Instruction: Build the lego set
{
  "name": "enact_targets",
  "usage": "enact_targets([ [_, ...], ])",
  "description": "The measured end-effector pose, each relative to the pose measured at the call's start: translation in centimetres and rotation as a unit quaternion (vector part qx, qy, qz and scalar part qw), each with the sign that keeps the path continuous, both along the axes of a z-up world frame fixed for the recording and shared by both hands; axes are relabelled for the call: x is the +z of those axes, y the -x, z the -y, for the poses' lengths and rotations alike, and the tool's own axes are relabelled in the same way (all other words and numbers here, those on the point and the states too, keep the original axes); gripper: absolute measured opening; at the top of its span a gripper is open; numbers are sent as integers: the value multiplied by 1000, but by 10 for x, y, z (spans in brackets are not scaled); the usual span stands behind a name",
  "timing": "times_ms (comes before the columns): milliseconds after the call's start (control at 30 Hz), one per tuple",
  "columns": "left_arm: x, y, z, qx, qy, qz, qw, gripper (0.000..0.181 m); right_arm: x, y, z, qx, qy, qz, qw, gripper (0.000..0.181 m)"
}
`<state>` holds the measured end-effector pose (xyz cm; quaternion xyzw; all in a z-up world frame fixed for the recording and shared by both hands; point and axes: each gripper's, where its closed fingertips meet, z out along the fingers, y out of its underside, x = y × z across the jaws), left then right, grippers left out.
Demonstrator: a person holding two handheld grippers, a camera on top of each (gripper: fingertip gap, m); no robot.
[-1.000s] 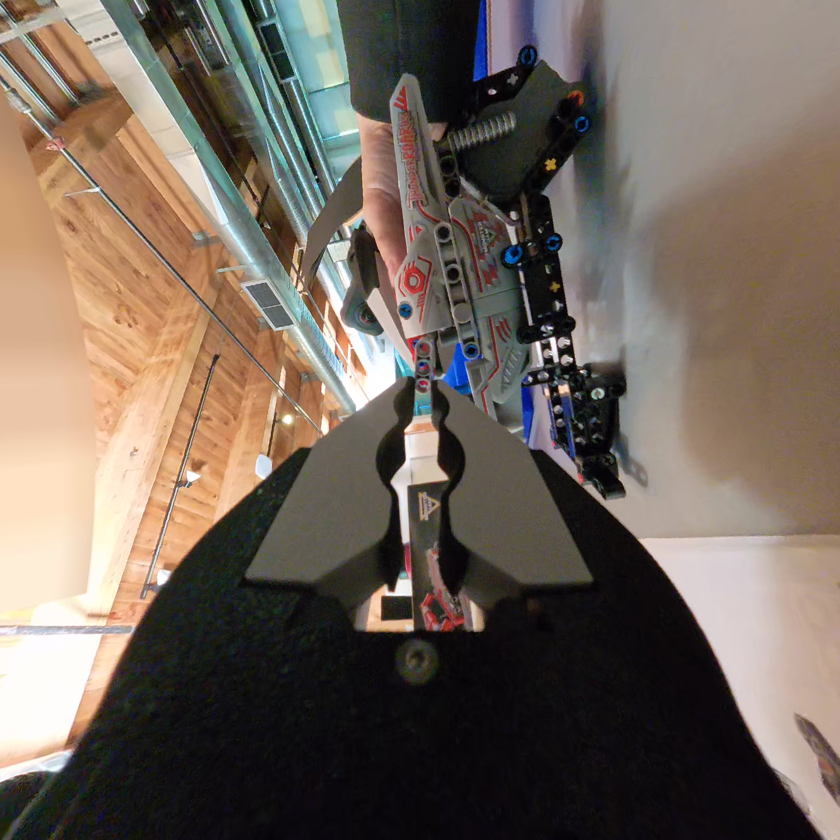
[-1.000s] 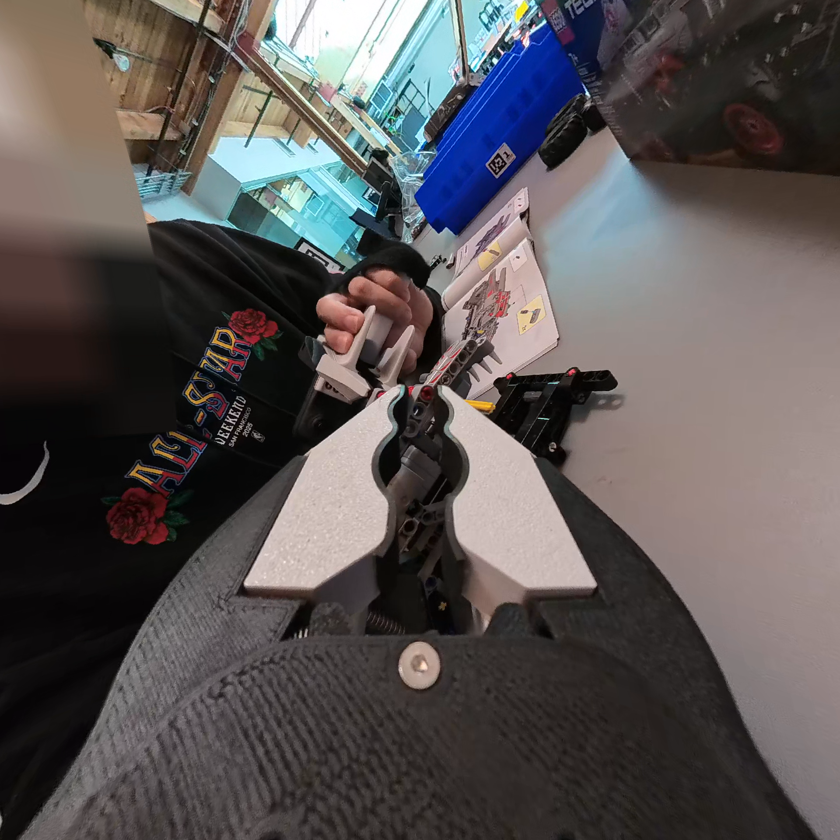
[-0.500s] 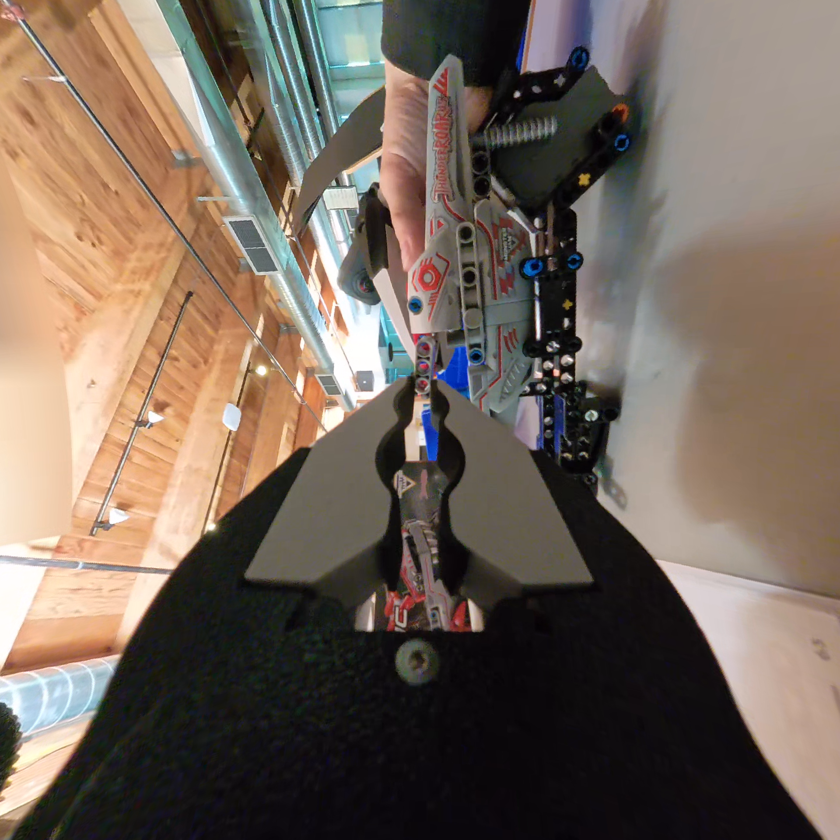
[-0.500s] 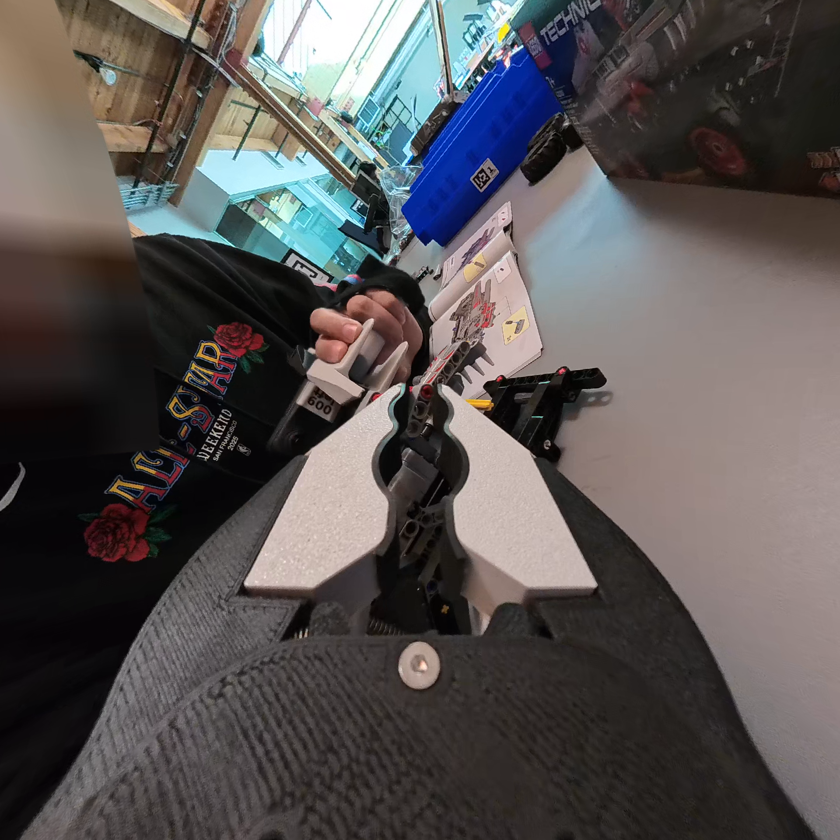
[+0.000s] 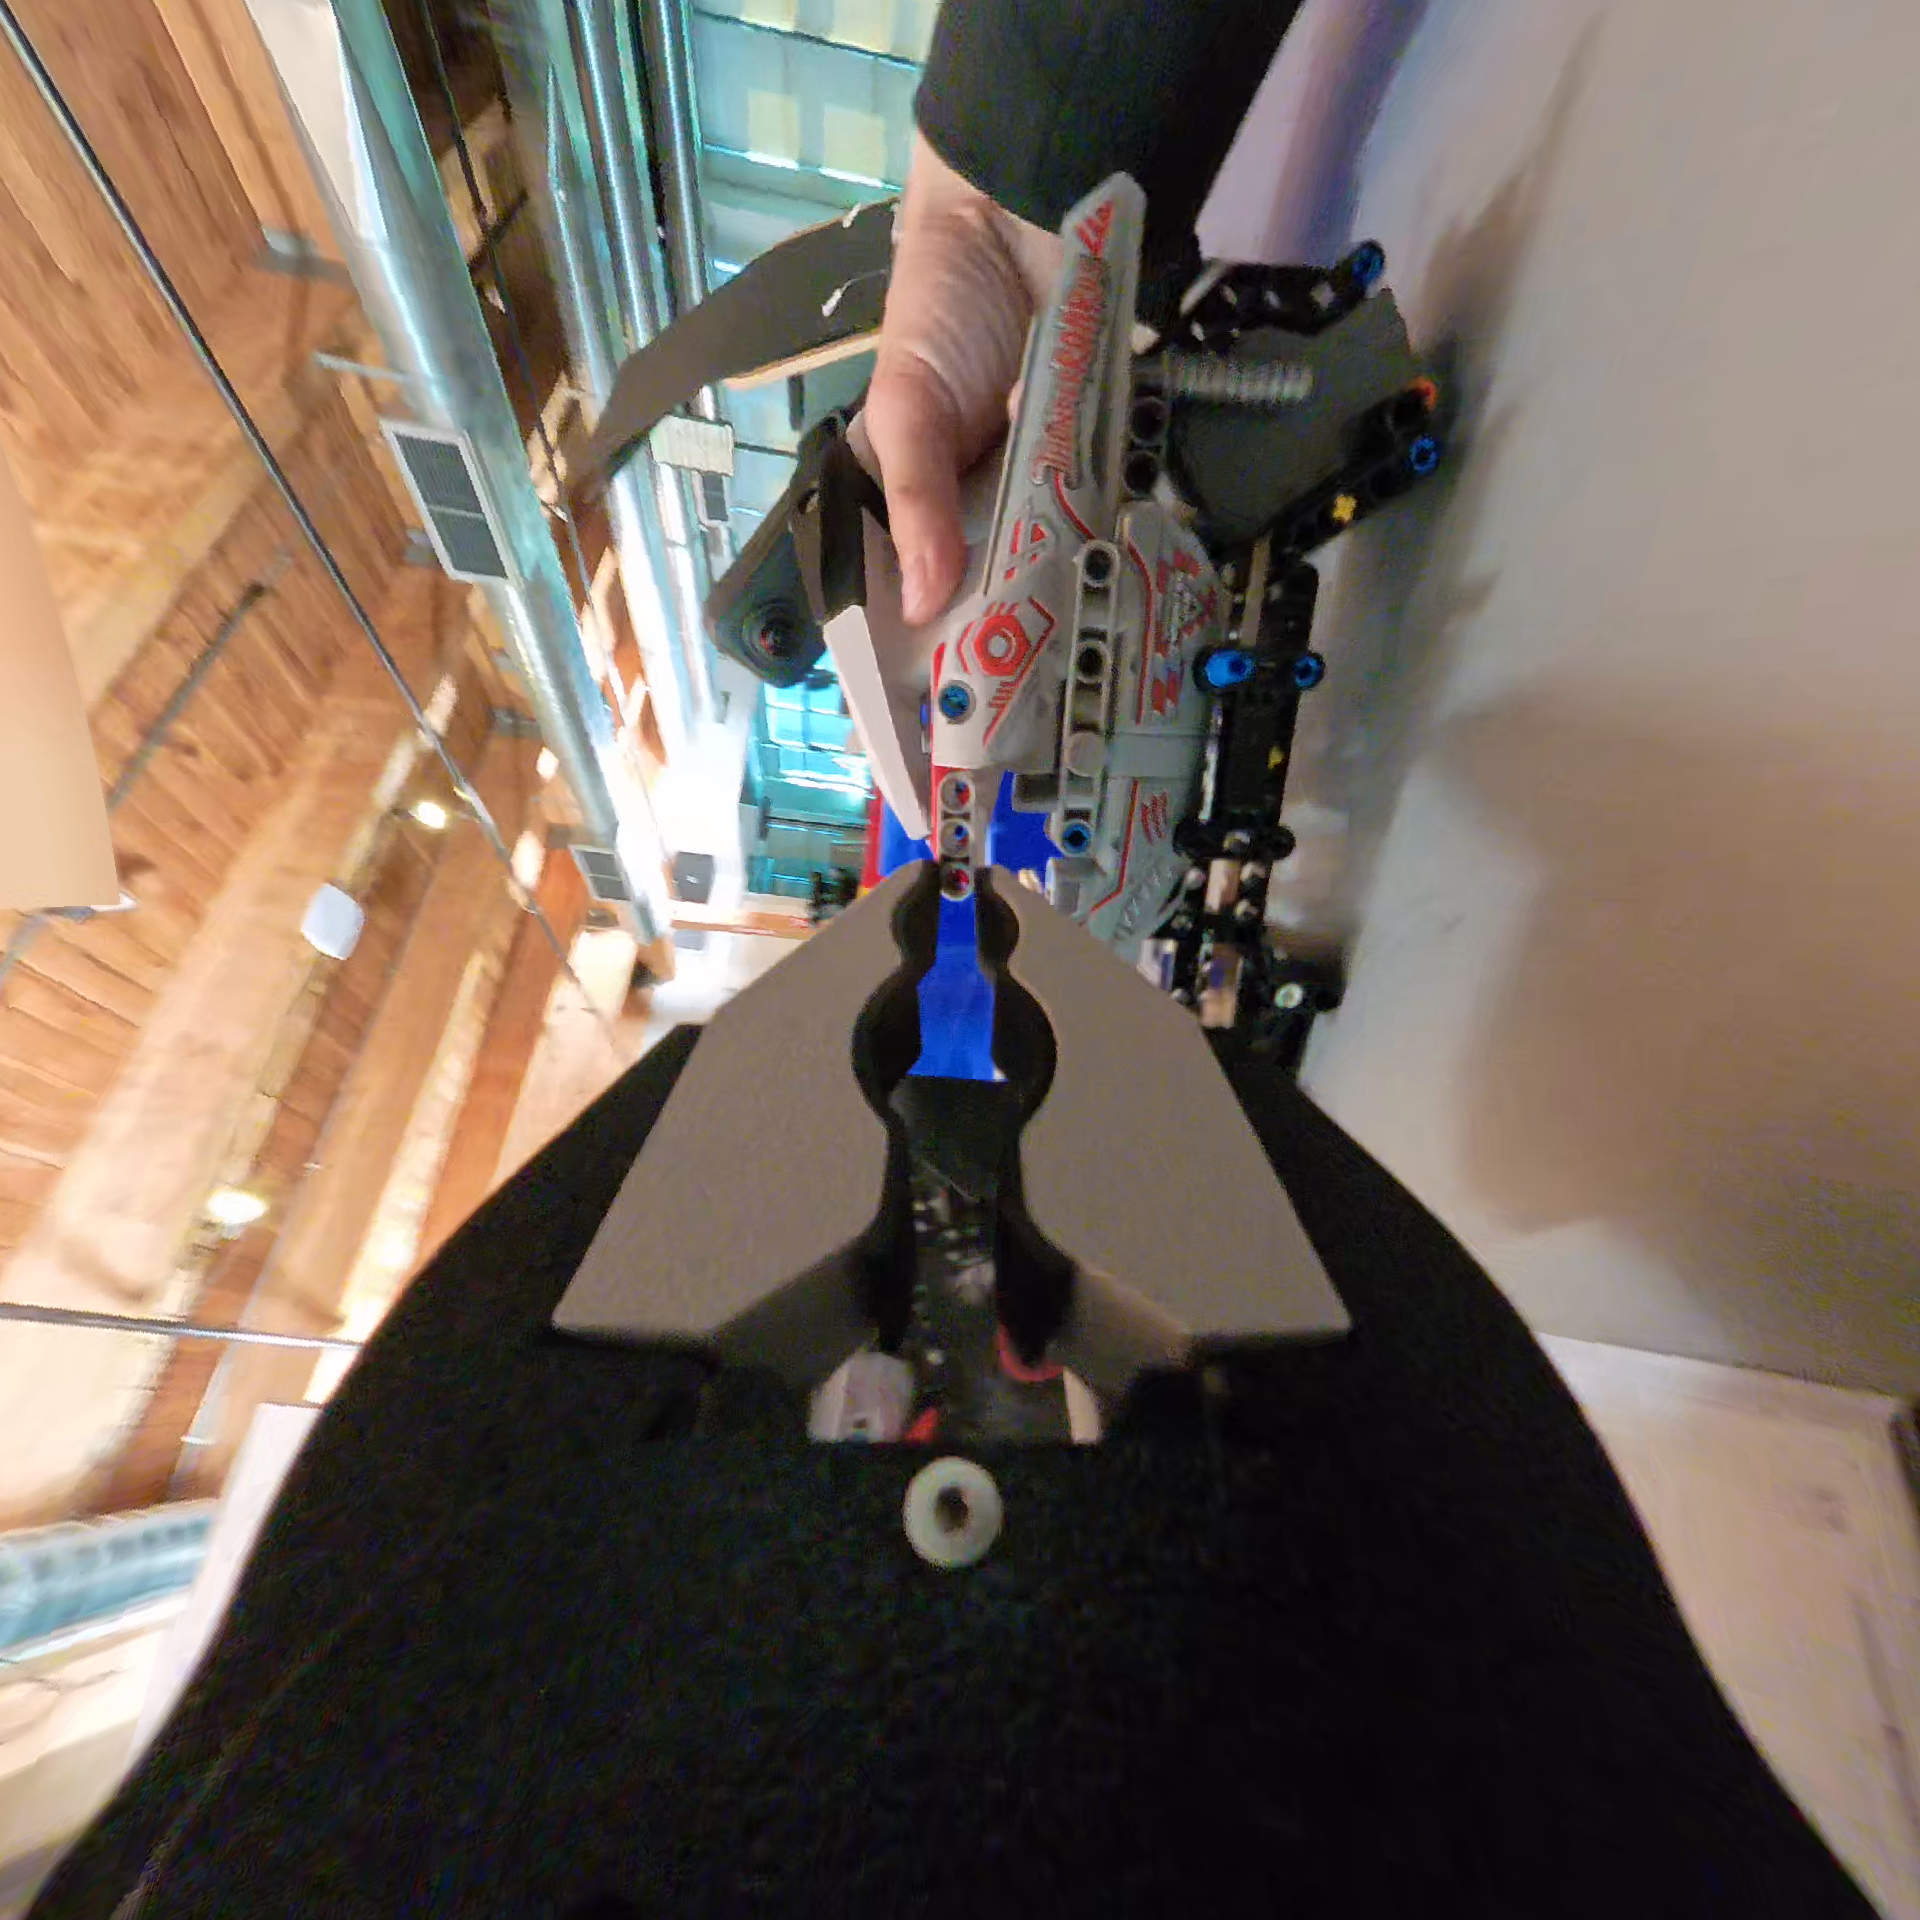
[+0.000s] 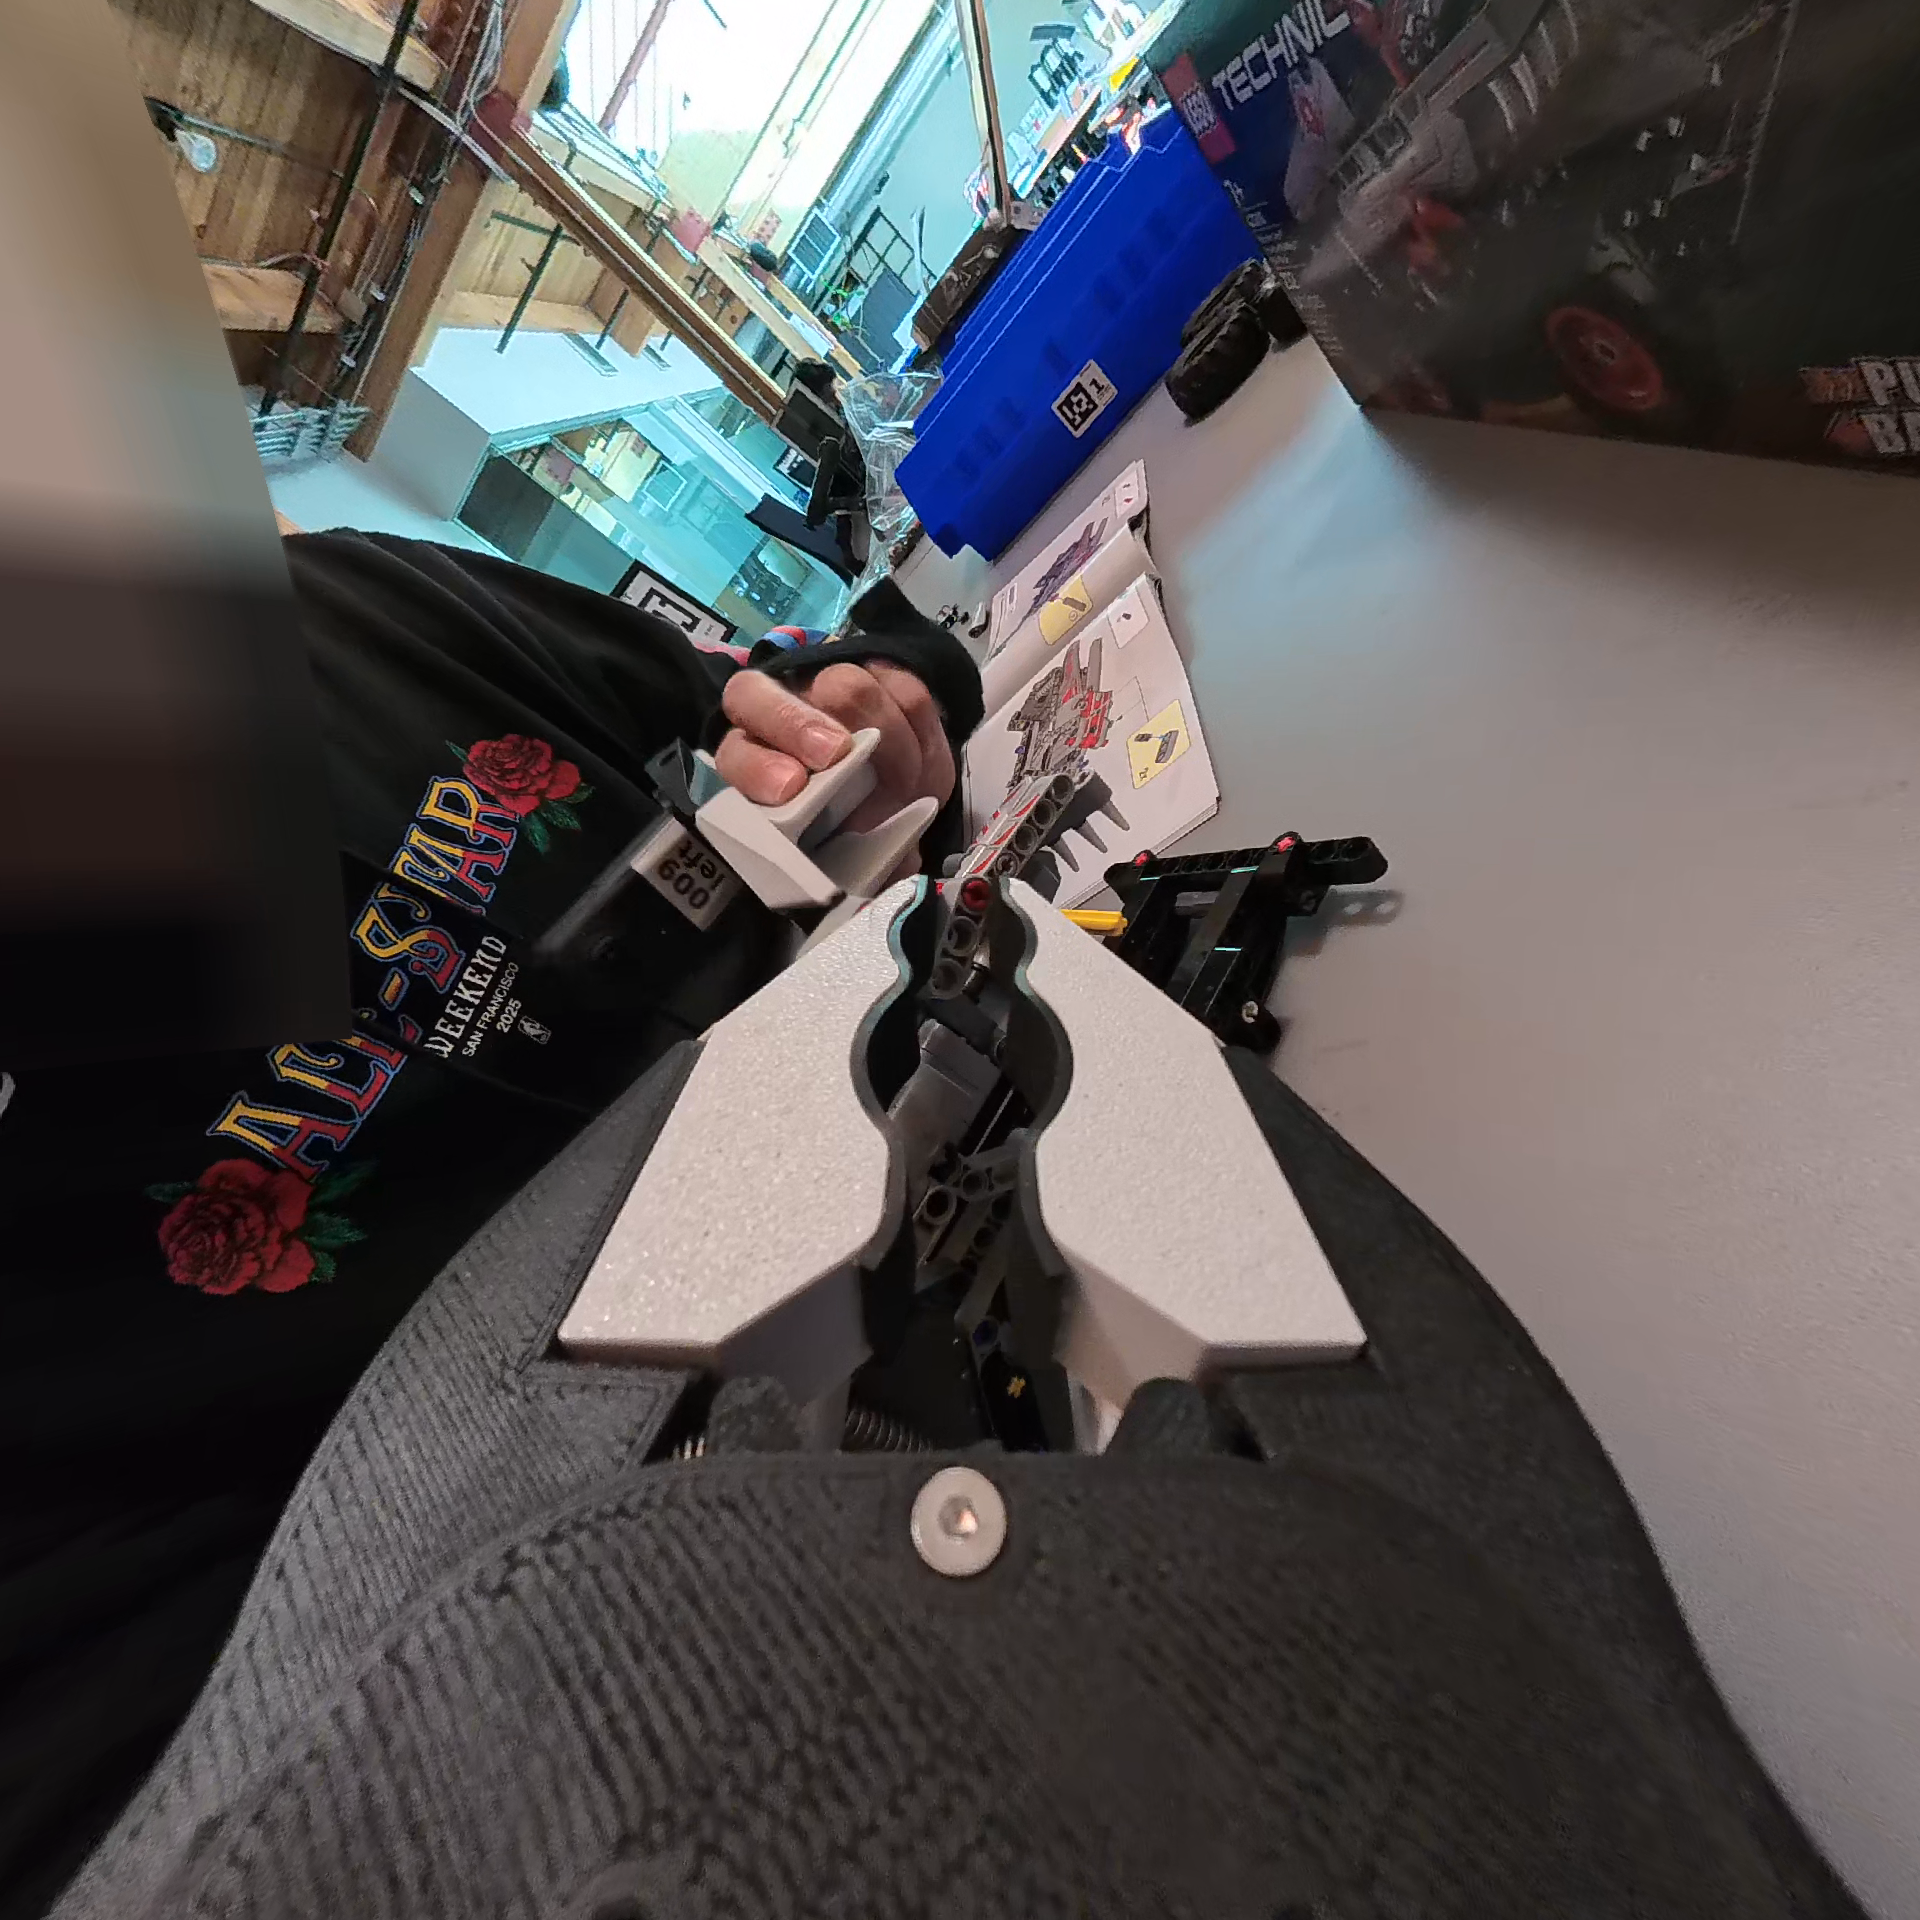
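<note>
Blue bin (image 6: 1081, 343) on grey table (image 6: 1558, 831), wooden ceiling (image 5: 208, 520), metal duct (image 5: 488, 499)

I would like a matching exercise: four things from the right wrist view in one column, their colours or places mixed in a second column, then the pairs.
1. storage bin
2. instruction booklet
3. set box
4. black beam frame

a. lies open on the table
b. blue
c. beside the booklet, on the table
d. dark, top right corner

Pairs: 1-b, 2-a, 3-d, 4-c
</note>
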<state>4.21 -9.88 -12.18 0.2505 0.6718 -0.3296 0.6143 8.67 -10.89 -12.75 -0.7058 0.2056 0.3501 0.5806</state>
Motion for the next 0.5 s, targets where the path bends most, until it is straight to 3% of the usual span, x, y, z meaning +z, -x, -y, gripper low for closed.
enact_targets([
  [133, 1, 0, -1, -7, -38, 105, 994, 4, 0, 0, 0, -1, -1, -4, 1000, 9],
  [367, 1, -2, 1, 1, -36, 133, 991, 4, 0, -3, 0, -8, -6, -12, 1000, 9],
  [500, 2, 0, 1, -27, -41, 166, 985, 4, 1, -3, 1, -6, -6, -13, 1000, 8],
])
